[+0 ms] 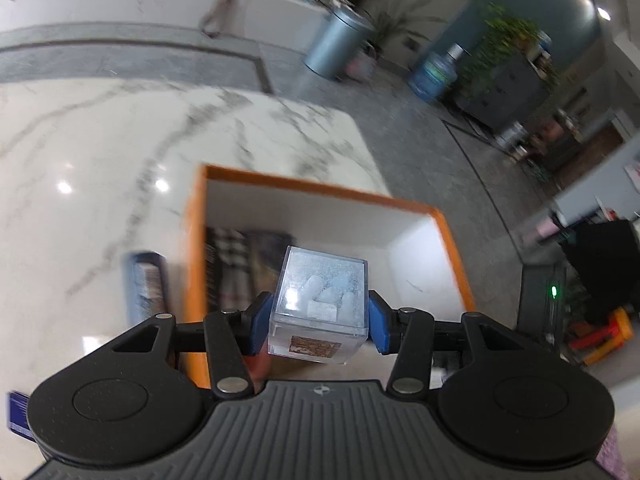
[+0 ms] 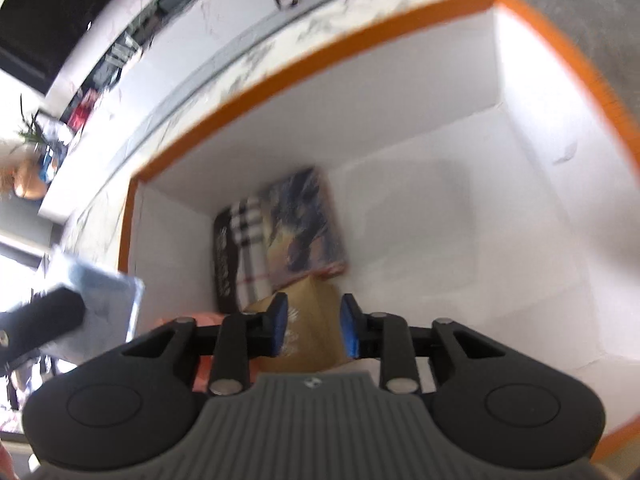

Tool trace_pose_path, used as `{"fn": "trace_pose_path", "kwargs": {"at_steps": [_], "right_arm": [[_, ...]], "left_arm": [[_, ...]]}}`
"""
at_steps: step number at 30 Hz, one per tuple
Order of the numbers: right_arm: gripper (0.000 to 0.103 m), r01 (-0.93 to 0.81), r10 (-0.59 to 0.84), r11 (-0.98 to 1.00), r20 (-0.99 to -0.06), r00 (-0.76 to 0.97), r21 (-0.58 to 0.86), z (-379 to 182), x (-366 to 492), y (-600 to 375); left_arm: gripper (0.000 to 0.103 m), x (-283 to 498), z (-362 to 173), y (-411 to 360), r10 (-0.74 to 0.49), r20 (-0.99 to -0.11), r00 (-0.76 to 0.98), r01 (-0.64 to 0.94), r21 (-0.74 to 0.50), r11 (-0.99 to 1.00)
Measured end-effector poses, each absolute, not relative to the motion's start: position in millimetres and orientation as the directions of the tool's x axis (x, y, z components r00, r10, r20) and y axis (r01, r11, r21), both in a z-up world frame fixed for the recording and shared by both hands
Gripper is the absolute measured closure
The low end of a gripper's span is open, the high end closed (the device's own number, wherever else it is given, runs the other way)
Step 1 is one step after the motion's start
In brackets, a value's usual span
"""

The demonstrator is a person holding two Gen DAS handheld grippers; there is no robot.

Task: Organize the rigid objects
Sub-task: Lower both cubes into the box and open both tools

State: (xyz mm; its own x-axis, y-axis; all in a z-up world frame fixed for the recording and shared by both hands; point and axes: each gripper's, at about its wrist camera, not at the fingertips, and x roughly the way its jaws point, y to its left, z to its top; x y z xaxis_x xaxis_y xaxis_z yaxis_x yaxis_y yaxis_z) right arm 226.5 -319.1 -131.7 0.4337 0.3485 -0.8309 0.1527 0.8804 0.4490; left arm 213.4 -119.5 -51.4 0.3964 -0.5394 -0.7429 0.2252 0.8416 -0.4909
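Beyond the white marble counter (image 1: 120, 132) with its grey veins, the grey speckled floor (image 1: 400, 128) runs back to a metal bin (image 1: 336, 42) – round, lidded, a little blurred. Near it stands a blue water jug (image 1: 434, 72), and beside that a dark cabinet (image 1: 504, 88) with leafy green plants (image 1: 500, 36) on top. Ceiling lights (image 1: 602, 12) glare overhead – bright spots also reflected on the marble.

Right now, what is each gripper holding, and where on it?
Left gripper clamps the clear plastic cube box by its two opposite side walls. Right gripper holds nothing; a tan box lies beyond its parted jaws.
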Motion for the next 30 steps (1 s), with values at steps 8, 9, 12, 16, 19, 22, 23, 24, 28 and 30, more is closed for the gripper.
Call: {"fn": "trace_pose_path", "kwargs": {"at_steps": [8,9,12,16,19,22,23,24,28,30], "right_arm": [[0.06,0.188,0.291,0.882,-0.813,0.504,0.432,-108.7,205.6,-356.6],[0.06,0.188,0.297,0.879,-0.811,0.504,0.438,-108.3,203.8,-358.8],[0.06,0.188,0.313,0.872,-0.809,0.498,0.452,-109.0,199.9,-362.6],[0.06,0.192,0.327,0.864,-0.808,0.49,0.466,-113.6,198.7,-365.9],[0.06,0.178,0.362,0.851,-0.799,0.481,0.493,-117.4,202.6,-365.4],[0.06,0.162,0.401,0.838,-0.79,0.464,0.52,-120.8,205.2,-363.5],[0.06,0.156,0.41,0.837,-0.791,0.455,0.524,-122.0,206.1,-362.8],[0.06,0.153,0.417,0.836,-0.791,0.447,0.527,-123.1,206.7,-362.1],[0.061,0.143,0.431,0.836,-0.796,0.426,0.53,-125.8,207.3,-361.2],[0.061,0.142,0.448,0.829,-0.794,0.41,0.541,-127.6,207.3,-361.6]], "left_arm": [[0.047,214.6,-87.0,-162.9,-0.515,-0.834,0.2,0.208,-0.477,0.854],[0.047,213.9,-91.1,-164.9,-0.509,-0.84,0.186,0.187,-0.478,0.858],[0.047,213.1,-99.5,-172.7,-0.474,-0.867,0.155,0.15,-0.454,0.879],[0.047,214.2,-107.1,-183.2,-0.433,-0.892,0.127,0.137,-0.416,0.899],[0.048,214.8,-114.2,-190.6,-0.421,-0.902,0.095,0.115,-0.41,0.905],[0.049,216.1,-119.4,-196.4,-0.402,-0.912,0.077,0.097,-0.395,0.914],[0.049,216.7,-119.8,-198.6,-0.397,-0.915,0.076,0.097,-0.389,0.916],[0.049,216.9,-120.0,-200.9,-0.395,-0.916,0.073,0.096,-0.388,0.917],[0.049,217.5,-122.3,-214.4,-0.348,-0.936,0.05,0.13,-0.339,0.932],[0.049,217.4,-122.8,-216.8,-0.336,-0.941,0.045,0.135,-0.328,0.935]]}}
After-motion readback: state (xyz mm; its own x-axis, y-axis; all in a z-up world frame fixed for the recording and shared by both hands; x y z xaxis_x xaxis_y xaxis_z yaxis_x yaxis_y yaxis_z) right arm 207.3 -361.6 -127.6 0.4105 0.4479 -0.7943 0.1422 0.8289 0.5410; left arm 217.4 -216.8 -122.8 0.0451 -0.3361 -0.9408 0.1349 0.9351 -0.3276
